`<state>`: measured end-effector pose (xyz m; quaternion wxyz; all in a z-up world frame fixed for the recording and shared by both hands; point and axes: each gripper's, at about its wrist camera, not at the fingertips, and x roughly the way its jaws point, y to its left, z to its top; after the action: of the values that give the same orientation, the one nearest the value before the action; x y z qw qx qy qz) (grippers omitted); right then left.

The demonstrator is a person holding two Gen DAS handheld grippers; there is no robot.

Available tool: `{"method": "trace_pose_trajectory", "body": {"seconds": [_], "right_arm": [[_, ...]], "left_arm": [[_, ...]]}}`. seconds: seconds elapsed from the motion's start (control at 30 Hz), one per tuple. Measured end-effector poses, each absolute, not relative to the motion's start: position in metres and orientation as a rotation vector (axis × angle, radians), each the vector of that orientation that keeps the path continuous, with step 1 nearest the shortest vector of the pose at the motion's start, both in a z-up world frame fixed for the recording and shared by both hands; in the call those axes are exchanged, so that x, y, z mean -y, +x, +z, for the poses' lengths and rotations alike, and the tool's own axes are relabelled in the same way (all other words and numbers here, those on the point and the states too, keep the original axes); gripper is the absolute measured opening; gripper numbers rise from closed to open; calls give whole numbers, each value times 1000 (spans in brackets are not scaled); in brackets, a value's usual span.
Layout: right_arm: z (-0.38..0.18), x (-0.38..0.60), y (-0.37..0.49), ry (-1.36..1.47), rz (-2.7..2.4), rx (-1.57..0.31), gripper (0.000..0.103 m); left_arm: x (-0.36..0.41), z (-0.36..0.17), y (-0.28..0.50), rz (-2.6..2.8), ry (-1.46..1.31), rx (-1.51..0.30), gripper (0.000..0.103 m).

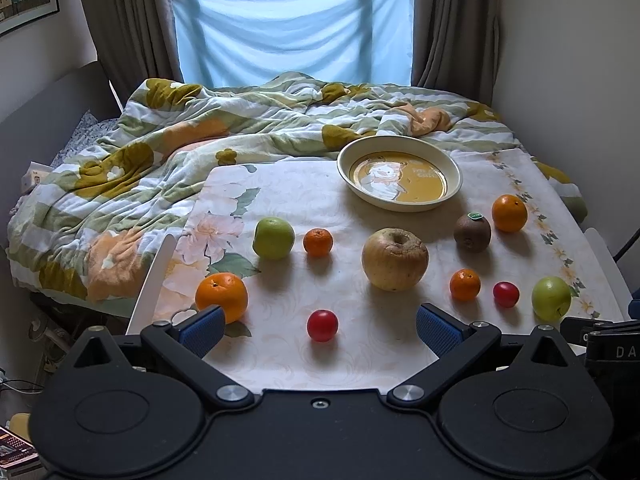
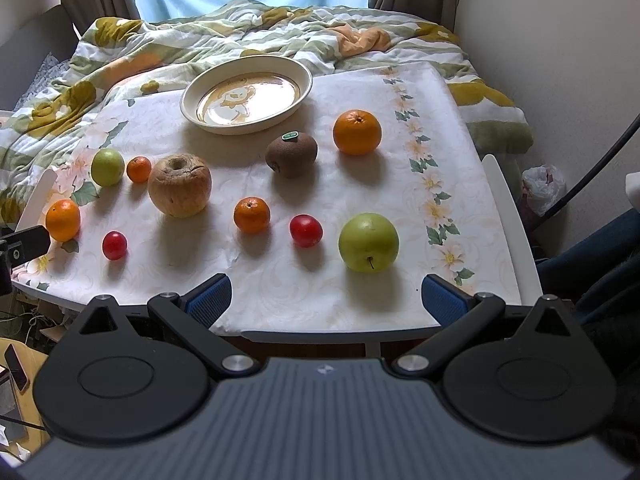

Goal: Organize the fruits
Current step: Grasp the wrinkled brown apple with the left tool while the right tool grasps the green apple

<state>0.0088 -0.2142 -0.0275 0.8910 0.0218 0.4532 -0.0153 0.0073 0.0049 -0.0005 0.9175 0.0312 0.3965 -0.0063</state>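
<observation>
Several fruits lie on a floral-clothed table [image 1: 280,360]. A cream plate [image 1: 400,174] [image 2: 246,94] stands empty at the back. In front of it are a big wrinkled apple [image 1: 395,259] [image 2: 179,185], a kiwi [image 1: 472,231] [image 2: 292,154], two green apples [image 1: 273,237] [image 2: 368,241], oranges [image 1: 221,297] [image 2: 357,132], small mandarins [image 1: 318,242] [image 2: 251,214] and red tomatoes [image 1: 322,325] [image 2: 306,230]. My left gripper [image 1: 320,330] is open and empty, with a tomato between its fingers' line. My right gripper [image 2: 326,300] is open and empty at the table's near edge, just before a green apple.
A rumpled floral quilt [image 1: 160,152] covers the bed behind the table. Curtains and a blue-covered window [image 1: 292,28] are at the back. A wall [image 2: 560,60] runs close on the right. White table rails [image 2: 508,216] flank the cloth. A phone [image 2: 16,366] lies low on the left.
</observation>
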Motion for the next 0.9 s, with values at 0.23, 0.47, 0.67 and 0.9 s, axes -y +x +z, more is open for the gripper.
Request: {"method": "trace_pose_trajectory", "body": {"seconds": [0.23,0.47,0.67,0.9], "right_arm": [[-26,214,7,45,-35,-938,103],[-23,226,8,52,-53,-946,103],[-30,241,13,26,-64,-922,103],[-56,258,23,35,-27,-921,103]], "left_arm": [[-4,3,6,-18,69,-813,103],[7,11,16,-69,101,-779,103],[28,-2,33,-89,180,-741,103],[46,-36,60,-128,234,-740,103]]}}
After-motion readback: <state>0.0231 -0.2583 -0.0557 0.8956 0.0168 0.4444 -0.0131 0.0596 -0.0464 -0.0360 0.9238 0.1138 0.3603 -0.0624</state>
